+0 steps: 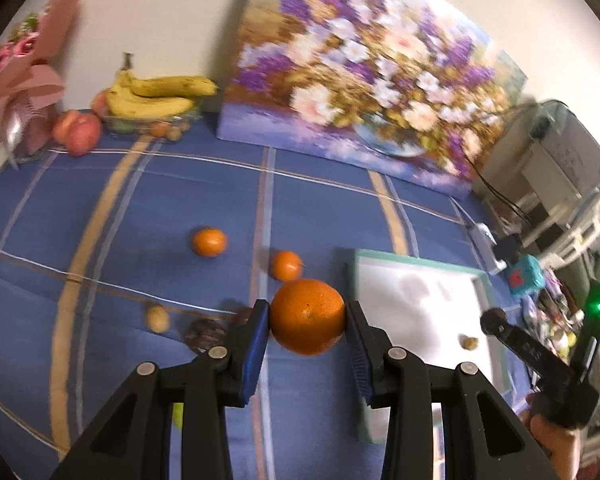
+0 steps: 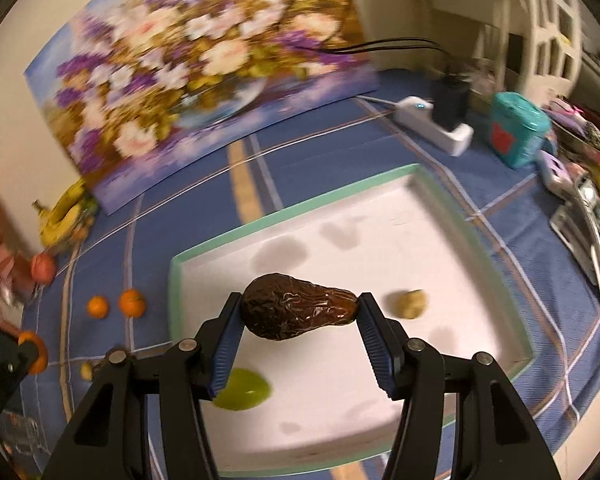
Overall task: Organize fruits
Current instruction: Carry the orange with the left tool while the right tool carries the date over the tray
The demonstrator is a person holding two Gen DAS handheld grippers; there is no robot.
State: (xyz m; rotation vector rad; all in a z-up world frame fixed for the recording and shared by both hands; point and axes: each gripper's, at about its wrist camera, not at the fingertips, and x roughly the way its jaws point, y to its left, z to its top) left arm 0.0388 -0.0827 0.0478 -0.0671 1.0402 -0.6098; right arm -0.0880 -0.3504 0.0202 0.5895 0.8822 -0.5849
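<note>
My left gripper (image 1: 307, 318) is shut on a large orange (image 1: 307, 316), held above the blue cloth just left of the white tray (image 1: 416, 268). My right gripper (image 2: 299, 308) is shut on a dark brown wrinkled pear-shaped fruit (image 2: 296, 306), hanging over the white tray (image 2: 292, 210). In the tray lie a small tan fruit (image 2: 411, 303) and a green fruit (image 2: 244, 390) partly behind my left finger. Two small oranges (image 1: 209, 241) (image 1: 286, 265), a small tan fruit (image 1: 157, 318) and dark brown fruit (image 1: 205, 334) lie on the cloth.
A flower painting (image 1: 364, 76) leans on the back wall. Bananas (image 1: 156, 94) in a glass dish and apples (image 1: 77, 131) stand at the back left beside a pink bouquet (image 1: 16, 80). A power strip (image 2: 432, 124), a teal box (image 2: 518, 134) and clutter line the right edge.
</note>
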